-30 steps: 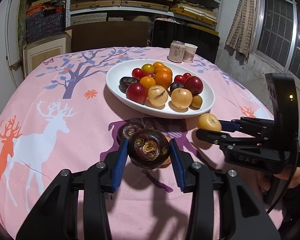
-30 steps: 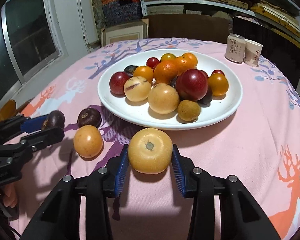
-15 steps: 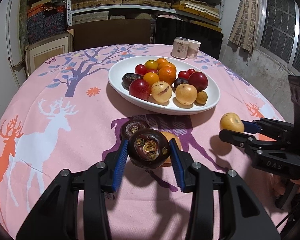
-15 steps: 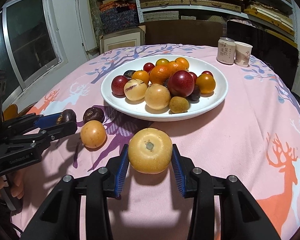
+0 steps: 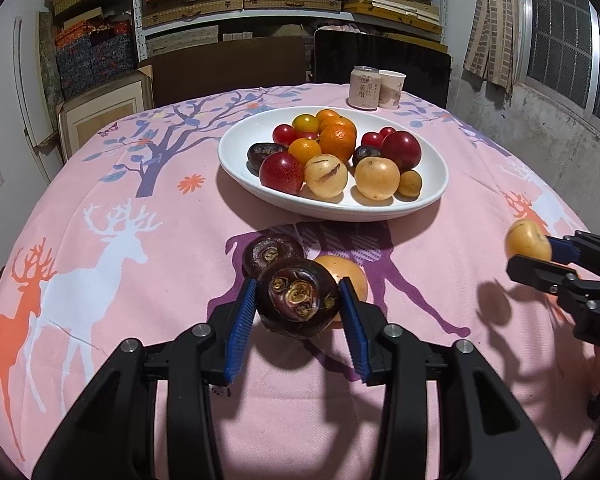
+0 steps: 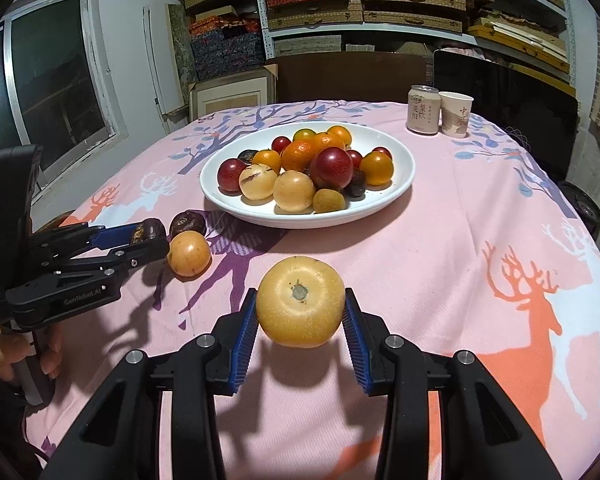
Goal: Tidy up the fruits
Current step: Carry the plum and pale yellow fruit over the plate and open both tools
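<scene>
Yellow and round, the fruit (image 6: pixel 300 303) we carry in our right gripper (image 6: pixel 300 316) sits pinched between the 2 blue pads, stem scar facing the camera, lifted clear of the pink tablecloth (image 6: pixel 460 240). We hold it off the near side of the white bowl (image 6: pixel 400 184), which lies straight ahead of the jaws toward the far edge of the table. That line, fruit to bowl, is what the next move seems to turn on: forward and up over the rim.

Our left gripper (image 5: pixel 297 304) pinches a dark purple fruit (image 5: pixel 297 296) the same way, pads pressed on its 2 sides, its jaws partly closed around it. The bowl lies ahead of it and slightly to the right. Neither hand looks clearly nearer to it.

2 loose fruits remain on the cloth just beyond the left jaws: another dark purple one (image 5: pixel 271 254) and a yellow one (image 6: pixel 188 258), touching or nearly so. The bowl already holds a heap of red, orange and yellow fruit. A can (image 6: pixel 423 110) and paper cup (image 6: pixel 456 114) stand near the far edge.
</scene>
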Action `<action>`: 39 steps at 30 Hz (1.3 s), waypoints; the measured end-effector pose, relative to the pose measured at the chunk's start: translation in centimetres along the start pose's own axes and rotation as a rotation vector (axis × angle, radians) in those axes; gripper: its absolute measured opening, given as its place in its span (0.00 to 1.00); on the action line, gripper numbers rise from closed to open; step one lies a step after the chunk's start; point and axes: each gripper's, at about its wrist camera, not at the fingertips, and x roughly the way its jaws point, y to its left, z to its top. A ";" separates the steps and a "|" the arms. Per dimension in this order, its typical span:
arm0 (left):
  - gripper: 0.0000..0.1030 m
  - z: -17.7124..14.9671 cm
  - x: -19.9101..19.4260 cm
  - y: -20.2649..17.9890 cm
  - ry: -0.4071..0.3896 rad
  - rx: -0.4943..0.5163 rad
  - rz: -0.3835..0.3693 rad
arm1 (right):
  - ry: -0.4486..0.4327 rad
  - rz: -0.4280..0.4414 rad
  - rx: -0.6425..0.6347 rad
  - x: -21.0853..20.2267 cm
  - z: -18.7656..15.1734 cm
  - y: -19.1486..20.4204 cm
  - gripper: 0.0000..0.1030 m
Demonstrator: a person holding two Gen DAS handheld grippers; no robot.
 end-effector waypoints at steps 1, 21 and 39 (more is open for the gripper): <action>0.40 0.0 0.0 0.0 0.000 0.002 0.007 | -0.002 -0.003 0.003 -0.3 -0.1 -0.2 0.40; 0.40 1.0 -0.8 -0.3 -0.014 0.019 0.047 | -0.010 0.011 0.017 -1.5 0.2 -2.0 0.40; 0.40 13.5 4.4 -0.2 -0.055 -0.019 0.033 | -0.198 -0.029 -0.102 2.7 14.3 -1.8 0.40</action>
